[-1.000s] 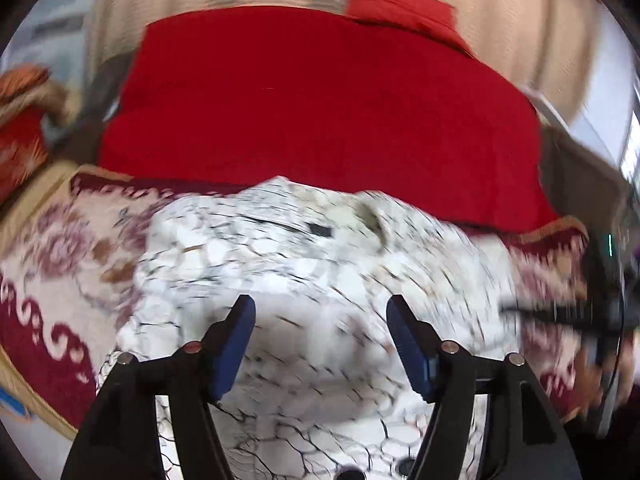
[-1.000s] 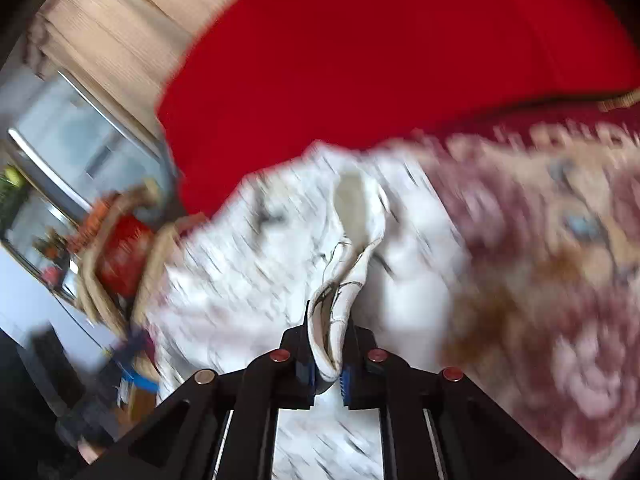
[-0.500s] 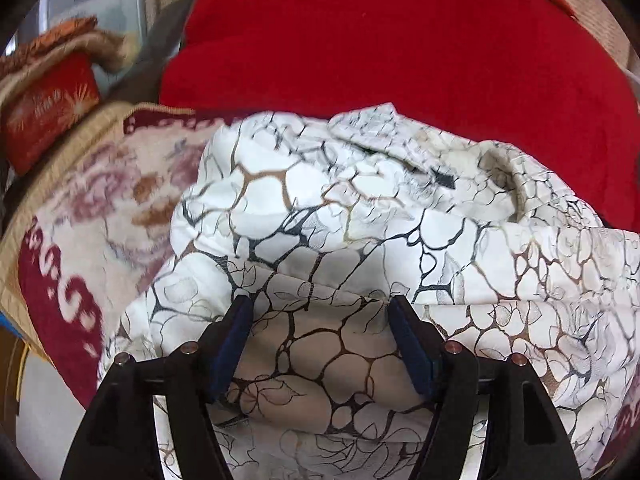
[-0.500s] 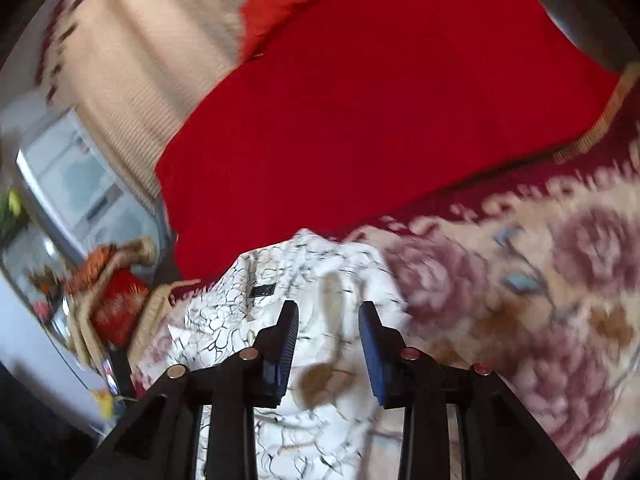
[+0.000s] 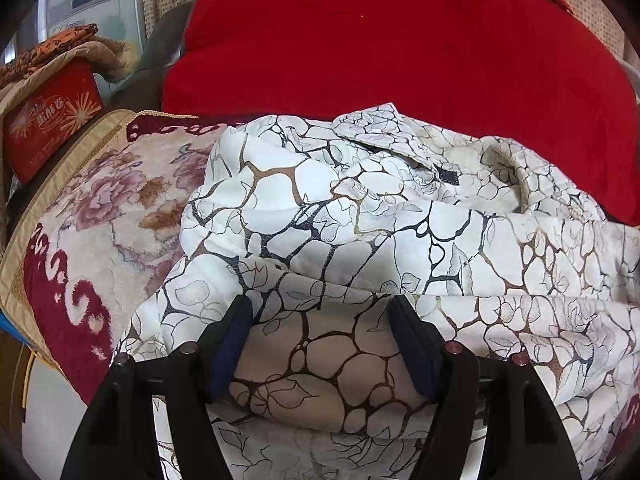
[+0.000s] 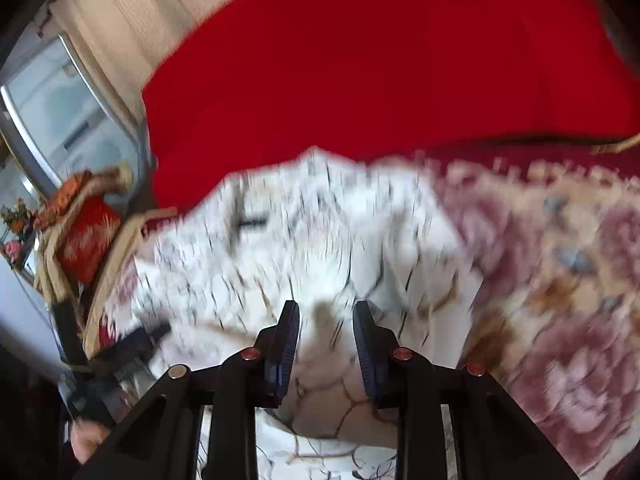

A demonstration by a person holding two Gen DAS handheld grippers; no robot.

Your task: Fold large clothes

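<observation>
Garment (image 5: 360, 216) fills both of my views: a large white piece printed with black and brown crackle lines, lying bunched and rumpled on a floral blanket (image 5: 100, 216) patterned in cream, pink and dark red. In my left wrist view the cloth runs from the centre out to 3 o'clock and down to 6 o'clock, with the blanket showing bare at 9 o'clock. A small dark label (image 5: 447, 176) sits on the fabric toward 1 o'clock, beside an opening that may be a collar or a cuff; I cannot tell which.

My left gripper (image 5: 321, 310) has its jaws spread wide, the blue pads standing apart over a smooth fold of the garment. The fold lies between them, but the pads do not press on it.

My right gripper (image 6: 326, 316) has jaws set narrow. They have just been opening and then held about the same gap. Fabric lies under and between them, nothing pinched. This view is smeared with motion blur.

A broad red cover (image 5: 400, 48) spans 10 to 2 o'clock behind the garment. At 9 to 10 o'clock in the left view sits a red box (image 5: 52, 120) with gold starburst print, under a folded tan cloth.
</observation>
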